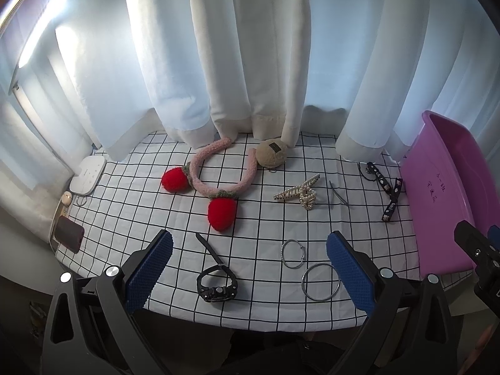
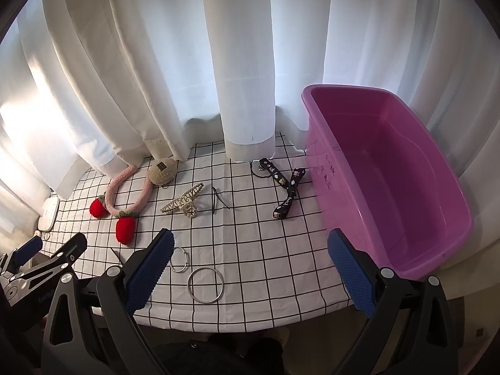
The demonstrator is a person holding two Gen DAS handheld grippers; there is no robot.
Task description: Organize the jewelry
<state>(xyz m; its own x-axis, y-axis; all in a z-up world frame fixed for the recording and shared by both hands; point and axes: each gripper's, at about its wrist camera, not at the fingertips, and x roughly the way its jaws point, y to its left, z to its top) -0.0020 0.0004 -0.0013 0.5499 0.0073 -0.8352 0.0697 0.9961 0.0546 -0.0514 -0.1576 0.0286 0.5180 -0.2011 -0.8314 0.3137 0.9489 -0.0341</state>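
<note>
Purple bin (image 2: 390, 168) sits empty at right, ready for jewelry; both tools, left tool (image 1: 248, 268) & right tool (image 2: 250, 268), spread wide, holding nothing, above bangle (image 2: 205, 285).

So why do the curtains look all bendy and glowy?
Left wrist view: the fisheye lens bows the curtains and the checked cloth; daylight behind glares brightest at the upper left. Right wrist view: the same bending curves the purple tub, and glare washes out the far left. Both: dark rounded corners, items sharp.
</note>
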